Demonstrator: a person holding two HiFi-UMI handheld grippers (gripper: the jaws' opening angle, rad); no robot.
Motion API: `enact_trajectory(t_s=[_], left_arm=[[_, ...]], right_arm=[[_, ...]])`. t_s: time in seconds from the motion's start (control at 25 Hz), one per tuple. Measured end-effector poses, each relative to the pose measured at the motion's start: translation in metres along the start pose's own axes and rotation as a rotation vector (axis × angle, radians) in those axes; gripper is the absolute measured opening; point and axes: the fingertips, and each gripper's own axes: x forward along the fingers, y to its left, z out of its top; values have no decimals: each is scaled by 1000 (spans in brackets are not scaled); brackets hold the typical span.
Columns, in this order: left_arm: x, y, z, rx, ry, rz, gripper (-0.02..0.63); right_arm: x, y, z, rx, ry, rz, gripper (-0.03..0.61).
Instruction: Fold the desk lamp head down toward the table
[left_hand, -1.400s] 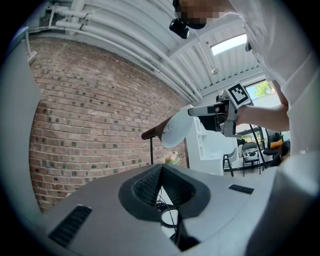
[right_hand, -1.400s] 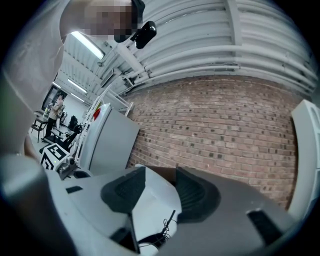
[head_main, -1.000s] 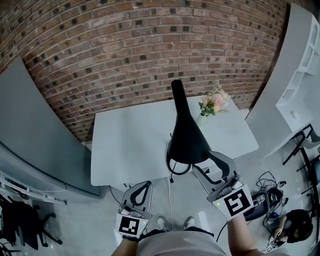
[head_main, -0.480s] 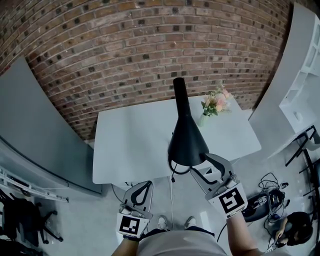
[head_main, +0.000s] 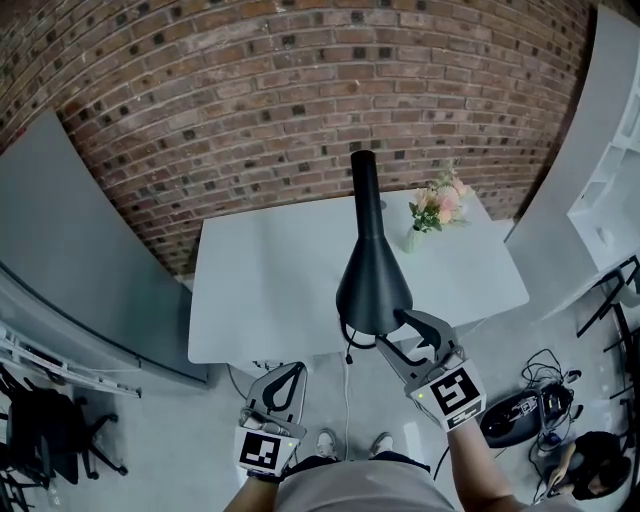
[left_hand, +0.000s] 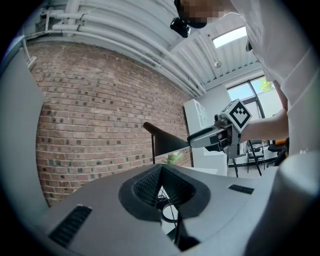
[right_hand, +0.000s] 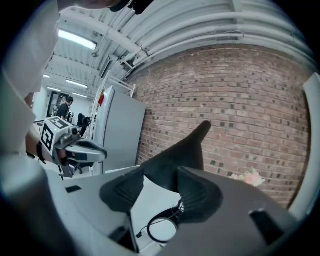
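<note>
Over the near edge of the white table (head_main: 270, 280) leans the black desk lamp head (head_main: 373, 285); the right gripper (head_main: 392, 330) is opening at its rim, not pinching, and the left gripper (head_main: 290, 368) sits closed, empty

Soft, even light is filling the head view, leaving the lamp head (head_main: 374, 285) reading near-black with little surface detail. Behind it the brick wall (head_main: 300, 100) is bowing with fisheye distortion. In both gripper views, ceiling lights (right_hand: 77, 39) are glaring above the lamp head, dark vignetting is ringing the edges, and the nearest foreground is blurring.
</note>
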Motion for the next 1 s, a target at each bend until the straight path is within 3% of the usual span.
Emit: enact_trajectory(t_s=[1.0], left_arm=[[20, -2, -7, -2, 42, 84, 8]], right_arm=[[39, -17, -50, 60, 49, 83, 207]])
